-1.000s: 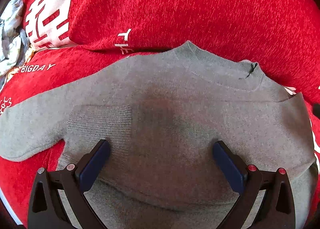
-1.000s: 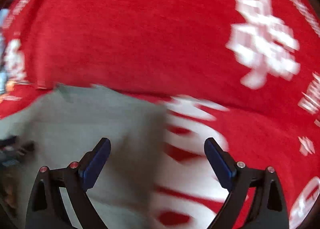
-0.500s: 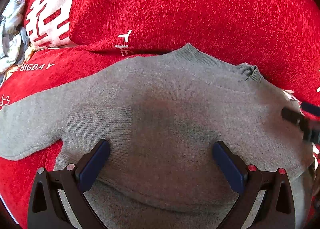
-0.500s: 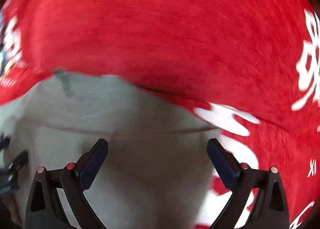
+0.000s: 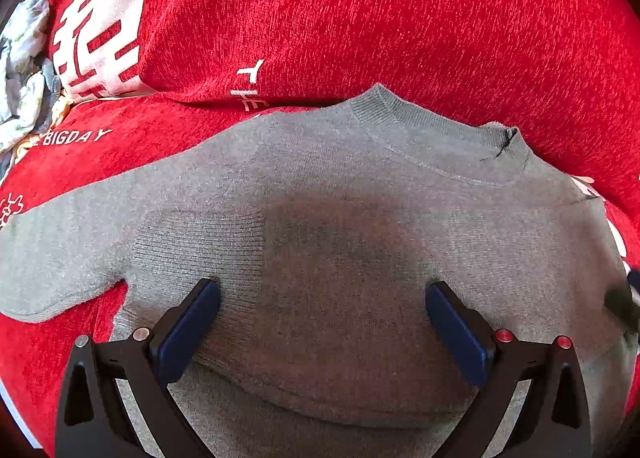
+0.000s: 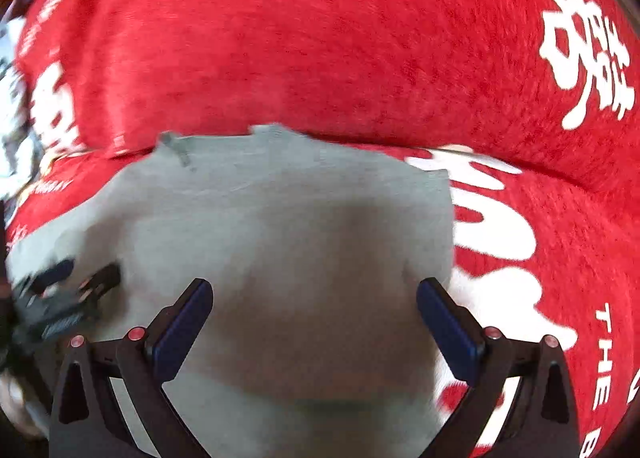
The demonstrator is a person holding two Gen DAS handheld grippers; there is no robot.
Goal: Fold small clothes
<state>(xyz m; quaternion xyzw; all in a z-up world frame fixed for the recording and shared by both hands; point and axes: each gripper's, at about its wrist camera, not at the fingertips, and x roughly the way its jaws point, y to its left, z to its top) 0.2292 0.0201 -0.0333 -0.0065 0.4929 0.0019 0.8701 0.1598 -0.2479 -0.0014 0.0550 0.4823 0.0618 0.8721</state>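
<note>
Red plush cover (image 5: 400, 17) with white lettering; pale crumpled fabric (image 5: 20, 77) far left

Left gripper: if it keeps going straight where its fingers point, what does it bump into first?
Probably the grey sweater. The left gripper is open, and the sweater's body fills the view between its fingers. Past the collar is the red blanket. How far off the knit is, I cannot tell.

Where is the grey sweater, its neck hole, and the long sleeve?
grey sweater (image 5: 332, 258): left wrist view, middle of the chest.
collar (image 5: 432, 121): left wrist view, ribbed neck band.
sleeve (image 5: 60, 254): left wrist view, outstretched arm part.
</note>
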